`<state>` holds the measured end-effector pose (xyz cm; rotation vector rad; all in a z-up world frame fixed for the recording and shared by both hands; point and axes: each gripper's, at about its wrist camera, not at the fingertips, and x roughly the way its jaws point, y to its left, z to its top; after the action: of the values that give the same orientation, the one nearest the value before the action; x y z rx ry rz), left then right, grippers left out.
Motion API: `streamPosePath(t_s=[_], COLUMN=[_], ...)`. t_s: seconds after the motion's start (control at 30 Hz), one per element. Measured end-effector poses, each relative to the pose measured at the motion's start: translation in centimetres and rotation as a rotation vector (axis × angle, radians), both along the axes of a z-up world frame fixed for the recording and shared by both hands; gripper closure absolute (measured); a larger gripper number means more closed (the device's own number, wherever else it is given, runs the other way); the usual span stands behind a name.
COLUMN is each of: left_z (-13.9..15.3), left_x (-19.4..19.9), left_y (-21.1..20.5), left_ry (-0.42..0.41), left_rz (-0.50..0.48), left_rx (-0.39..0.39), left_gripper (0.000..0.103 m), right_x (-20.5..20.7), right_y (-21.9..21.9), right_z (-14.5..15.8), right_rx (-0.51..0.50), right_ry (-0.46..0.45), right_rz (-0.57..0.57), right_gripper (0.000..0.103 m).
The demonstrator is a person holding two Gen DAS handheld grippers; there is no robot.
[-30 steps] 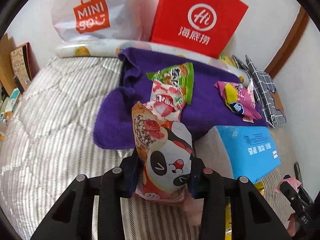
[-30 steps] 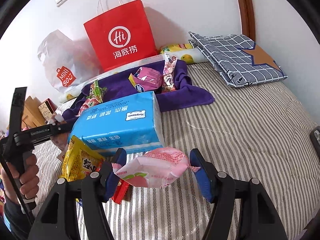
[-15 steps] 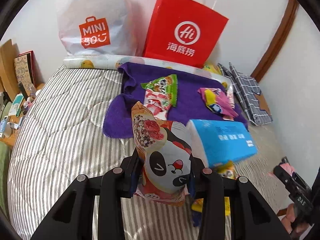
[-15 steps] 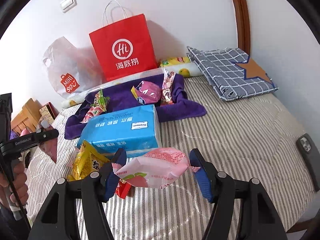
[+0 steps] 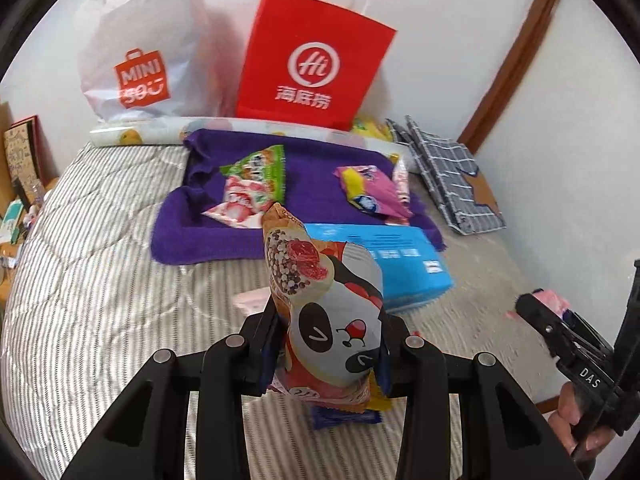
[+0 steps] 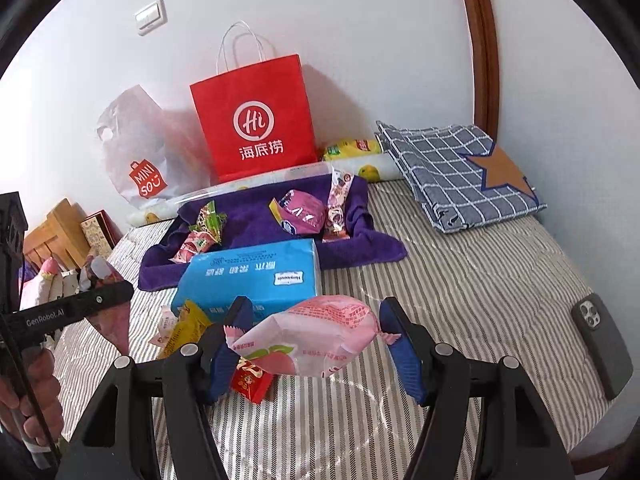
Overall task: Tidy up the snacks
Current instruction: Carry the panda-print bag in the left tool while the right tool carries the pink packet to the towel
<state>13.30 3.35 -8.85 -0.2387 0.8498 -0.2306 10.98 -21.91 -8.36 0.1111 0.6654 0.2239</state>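
Note:
My left gripper [image 5: 326, 354] is shut on a panda snack bag [image 5: 332, 320] and holds it upright above the striped bed. My right gripper [image 6: 316, 340] is shut on a pink peach snack packet [image 6: 308, 336], held above the bed. A purple towel [image 5: 316, 156] [image 6: 256, 204] lies at the back with a green packet [image 5: 260, 172], a red-white packet [image 5: 236, 204] and a pink-purple packet [image 5: 372, 192] [image 6: 302, 212] on it. A yellow packet [image 6: 188, 328] and a red packet [image 6: 250, 380] lie loose by the blue tissue pack [image 6: 256, 280] [image 5: 404, 264].
A red paper bag [image 5: 312, 64] [image 6: 252, 120] and a white Miniso bag [image 5: 140, 52] stand against the wall. A checked folded cloth [image 6: 456, 172] lies at the back right. A phone [image 6: 602, 344] lies near the bed's right edge. Shelves and boxes [image 6: 60, 232] stand left.
Both grippers have drawn back from the towel and bags with their packets; the towel, tissue pack and bags look farther away. The grips are unchanged.

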Motion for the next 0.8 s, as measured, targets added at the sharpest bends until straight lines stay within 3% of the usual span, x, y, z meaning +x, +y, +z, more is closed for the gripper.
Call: streamPosePath(t_s=[0.57, 0.8], left_z=[1.4, 1.9], left_x=[1.5, 3.3], left_y=[-4.1, -4.4], left_ry=[-0.025, -0.037], left_rz=[-0.089, -0.078], left_rx=[-0.016, 0.001], left_gripper=[0.065, 0.065], right_x=[1.0, 2.8], right_y=[-0.1, 0.4], right_z=[1.5, 2.1], right_rx=[-0.015, -0.021], right_ry=[-0.025, -0.038], right_rz=[0.004, 0.015], right_gripper=[0.039, 0.039])
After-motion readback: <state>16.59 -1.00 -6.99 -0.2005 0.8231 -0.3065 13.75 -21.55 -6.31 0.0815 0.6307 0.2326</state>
